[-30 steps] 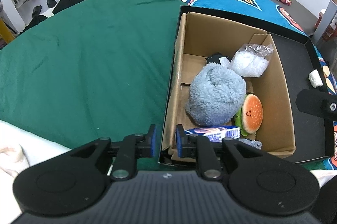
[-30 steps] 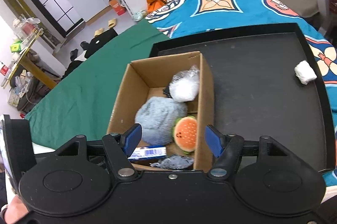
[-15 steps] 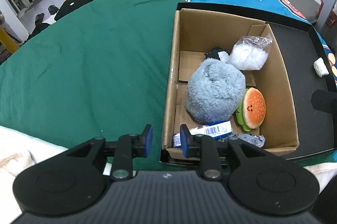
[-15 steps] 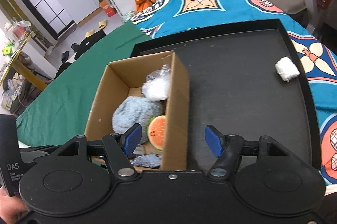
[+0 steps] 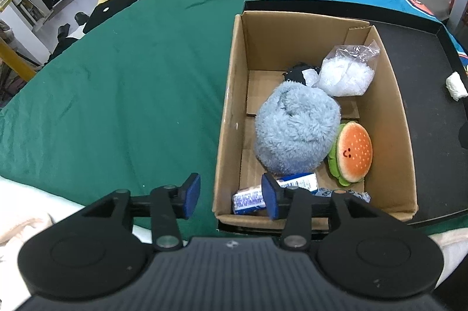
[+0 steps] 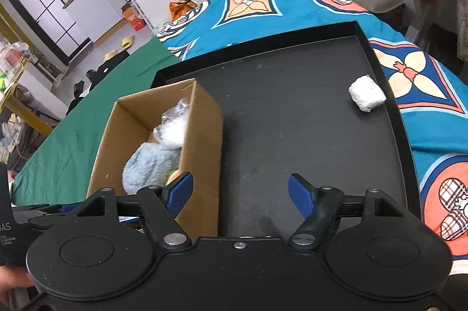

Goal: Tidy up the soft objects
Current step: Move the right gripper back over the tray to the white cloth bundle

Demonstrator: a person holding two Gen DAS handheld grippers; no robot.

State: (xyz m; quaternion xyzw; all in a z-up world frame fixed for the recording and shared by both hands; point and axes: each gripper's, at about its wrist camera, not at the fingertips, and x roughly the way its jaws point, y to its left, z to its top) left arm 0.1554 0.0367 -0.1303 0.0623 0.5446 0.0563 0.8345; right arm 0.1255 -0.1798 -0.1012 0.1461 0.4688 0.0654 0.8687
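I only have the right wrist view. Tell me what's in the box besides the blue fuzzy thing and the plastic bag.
Observer: A burger plush lies against the right wall of the box, beside the fuzzy ball.
Operator: Report the near end of the box.
Observer: A blue-and-white packet lies flat there, partly behind the left gripper.
Operator: Give me that gripper's state.
Observer: Open and empty, its fingers on either side of the box's left wall.
Operator: Check under the bag.
Observer: Something black shows next to the bag; I cannot tell what it is.
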